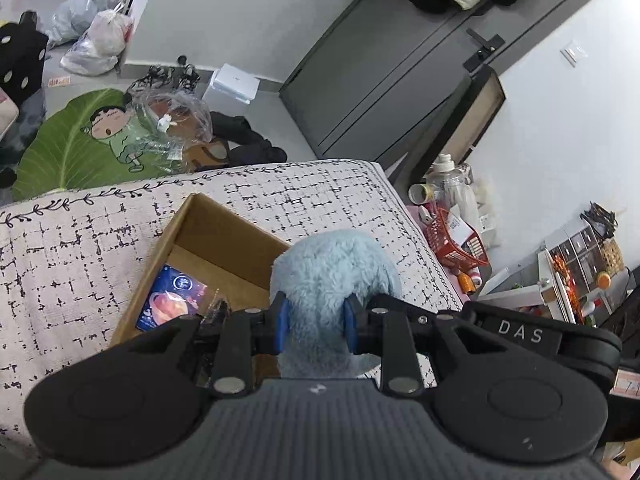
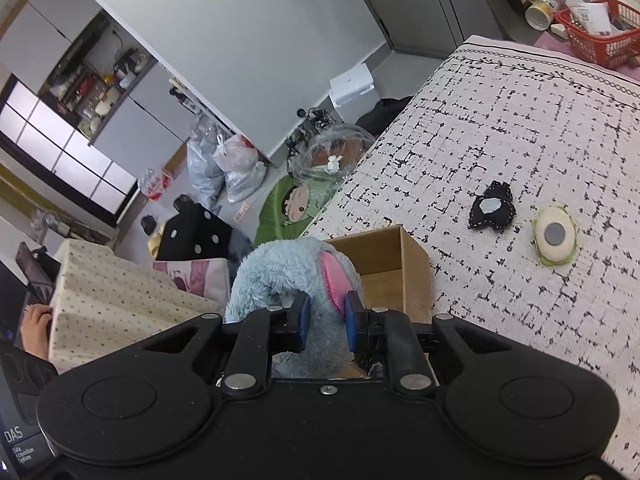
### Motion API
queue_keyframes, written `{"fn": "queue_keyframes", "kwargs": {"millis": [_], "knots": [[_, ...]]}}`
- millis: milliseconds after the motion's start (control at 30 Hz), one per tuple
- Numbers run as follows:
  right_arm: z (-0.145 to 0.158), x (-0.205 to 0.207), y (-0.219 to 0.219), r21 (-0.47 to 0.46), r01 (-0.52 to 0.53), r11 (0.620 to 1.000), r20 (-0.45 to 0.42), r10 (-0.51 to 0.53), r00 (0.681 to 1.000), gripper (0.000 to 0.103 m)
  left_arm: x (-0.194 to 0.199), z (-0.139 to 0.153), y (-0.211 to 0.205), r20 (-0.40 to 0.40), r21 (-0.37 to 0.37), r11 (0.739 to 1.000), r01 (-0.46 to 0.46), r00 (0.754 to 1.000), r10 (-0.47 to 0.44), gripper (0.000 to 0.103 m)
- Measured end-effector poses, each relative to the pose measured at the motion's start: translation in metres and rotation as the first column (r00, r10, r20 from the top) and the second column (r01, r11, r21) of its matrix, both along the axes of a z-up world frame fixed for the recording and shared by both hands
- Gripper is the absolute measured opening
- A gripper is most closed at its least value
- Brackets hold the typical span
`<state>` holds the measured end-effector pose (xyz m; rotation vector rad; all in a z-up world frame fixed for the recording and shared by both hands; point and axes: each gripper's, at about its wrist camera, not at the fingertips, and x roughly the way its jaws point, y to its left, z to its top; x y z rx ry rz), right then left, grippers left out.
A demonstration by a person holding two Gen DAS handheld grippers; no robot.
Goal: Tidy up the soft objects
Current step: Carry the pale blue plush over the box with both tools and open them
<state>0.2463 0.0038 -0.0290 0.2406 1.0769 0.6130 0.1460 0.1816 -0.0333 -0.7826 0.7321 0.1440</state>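
Two grippers, left (image 1: 315, 324) and right (image 2: 325, 322), clamped on our plush (image 1: 332, 276) (blue); next, we judge, lowering into box (image 1: 224, 240).

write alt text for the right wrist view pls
The right gripper is clamped on a fluffy blue plush toy with a pink patch, above an open cardboard box on a patterned cloth. Two small felt pieces lie farther right.

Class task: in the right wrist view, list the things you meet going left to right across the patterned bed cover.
Blue plush toy → cardboard box → black felt patch → round white pad on the bed cover.
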Motion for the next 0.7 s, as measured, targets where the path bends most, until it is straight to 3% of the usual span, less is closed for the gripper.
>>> {"fn": "queue_keyframes", "kwargs": {"millis": [333, 533, 700], "knots": [[-0.04, 0.026, 0.012, -0.057, -0.031, 0.998, 0.023, 0.032, 0.999, 0.018, 0.03, -0.045, 0.015, -0.057, -0.059, 0.998, -0.01, 0.998, 0.007, 0.027], [-0.055, 0.045, 0.009, -0.027, -0.051, 0.998, 0.035, 0.052, 0.998, 0.024, 0.044, -0.079, 0.013, -0.108, -0.049, 0.998, -0.042, 0.994, 0.036, 0.027], [-0.059, 0.056, 0.0, 0.006, -0.05, 0.999, 0.031, 0.049, 0.998, 0.035, 0.046, -0.094, 0.02, -0.13, -0.053, 0.994, -0.092, 0.988, 0.084, 0.031]]}}
